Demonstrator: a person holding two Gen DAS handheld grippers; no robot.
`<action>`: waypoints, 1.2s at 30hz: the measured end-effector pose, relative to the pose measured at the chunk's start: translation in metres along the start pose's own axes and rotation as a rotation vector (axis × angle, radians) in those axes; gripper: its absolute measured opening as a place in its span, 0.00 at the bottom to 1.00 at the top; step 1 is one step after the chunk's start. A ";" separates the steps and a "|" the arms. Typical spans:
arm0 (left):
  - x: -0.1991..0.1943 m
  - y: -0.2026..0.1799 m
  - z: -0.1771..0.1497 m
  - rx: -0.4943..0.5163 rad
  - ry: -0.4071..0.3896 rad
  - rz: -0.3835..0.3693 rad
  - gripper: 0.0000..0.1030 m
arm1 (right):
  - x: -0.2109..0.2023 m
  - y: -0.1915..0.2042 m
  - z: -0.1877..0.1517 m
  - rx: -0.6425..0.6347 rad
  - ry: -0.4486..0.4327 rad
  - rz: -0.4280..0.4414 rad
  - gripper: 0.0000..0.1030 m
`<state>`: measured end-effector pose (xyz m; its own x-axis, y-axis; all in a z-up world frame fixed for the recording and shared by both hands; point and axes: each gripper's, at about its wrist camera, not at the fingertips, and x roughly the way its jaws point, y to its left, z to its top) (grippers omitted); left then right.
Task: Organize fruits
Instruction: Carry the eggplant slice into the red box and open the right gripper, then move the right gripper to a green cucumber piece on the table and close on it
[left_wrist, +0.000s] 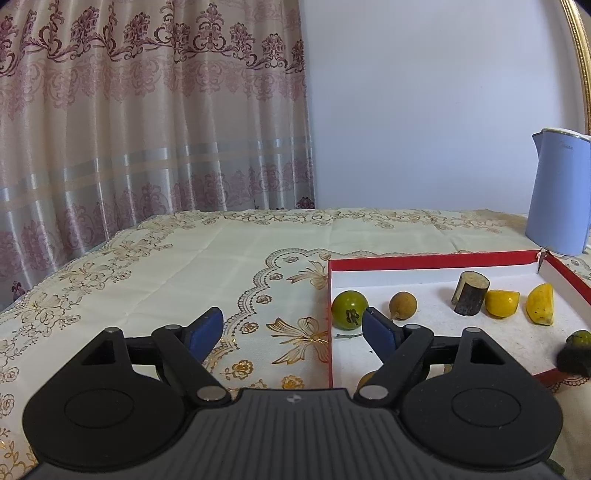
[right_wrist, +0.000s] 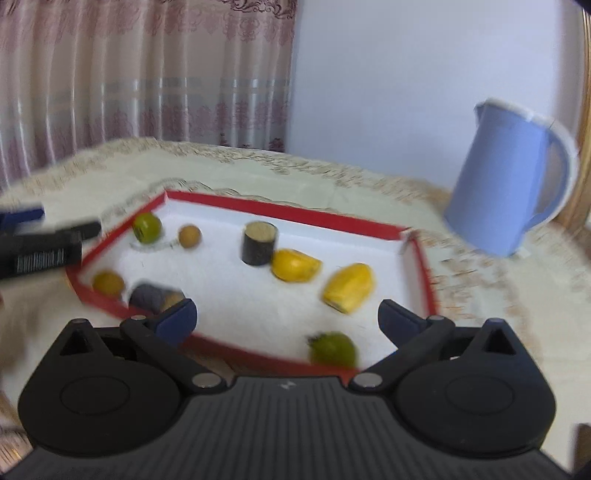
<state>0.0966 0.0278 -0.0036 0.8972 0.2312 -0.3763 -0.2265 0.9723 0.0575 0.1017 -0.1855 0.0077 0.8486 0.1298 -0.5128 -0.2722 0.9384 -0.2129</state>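
Note:
A red-rimmed white tray (left_wrist: 436, 258) (right_wrist: 280, 210) holds several fruits. A green fruit (left_wrist: 349, 309) (right_wrist: 147, 228), a brown longan (left_wrist: 403, 305) (right_wrist: 190, 236), a dark cut cylinder (left_wrist: 470, 292) (right_wrist: 259, 243) and two yellow pieces (left_wrist: 501, 302) (left_wrist: 540, 304) (right_wrist: 294, 265) (right_wrist: 349, 287) lie in it. A second green fruit (right_wrist: 333, 349) lies near the front rim. My left gripper (left_wrist: 293, 328) is open and empty over the tray's left edge. My right gripper (right_wrist: 288, 319) is open and empty above the tray's front; the view is blurred.
A blue kettle (left_wrist: 559, 192) (right_wrist: 513, 177) stands behind the tray at the right. The floral tablecloth (left_wrist: 207, 266) spreads to the left. A patterned curtain (left_wrist: 147, 110) hangs behind. Another brown fruit (right_wrist: 108, 282) and a dark piece (right_wrist: 153, 297) lie by the tray's near-left corner.

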 end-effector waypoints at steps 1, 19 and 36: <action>0.000 0.000 0.000 0.002 -0.002 0.003 0.81 | -0.007 0.007 -0.004 -0.046 -0.009 -0.042 1.00; -0.008 0.012 -0.001 -0.079 0.042 -0.171 0.87 | -0.074 0.006 -0.058 0.064 -0.186 0.213 1.00; -0.055 0.000 -0.037 0.118 0.066 -0.524 0.86 | -0.056 -0.017 -0.072 0.153 -0.151 0.155 1.00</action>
<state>0.0332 0.0134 -0.0176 0.8518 -0.2850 -0.4396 0.2929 0.9548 -0.0516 0.0258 -0.2318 -0.0201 0.8632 0.3117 -0.3972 -0.3424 0.9395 -0.0068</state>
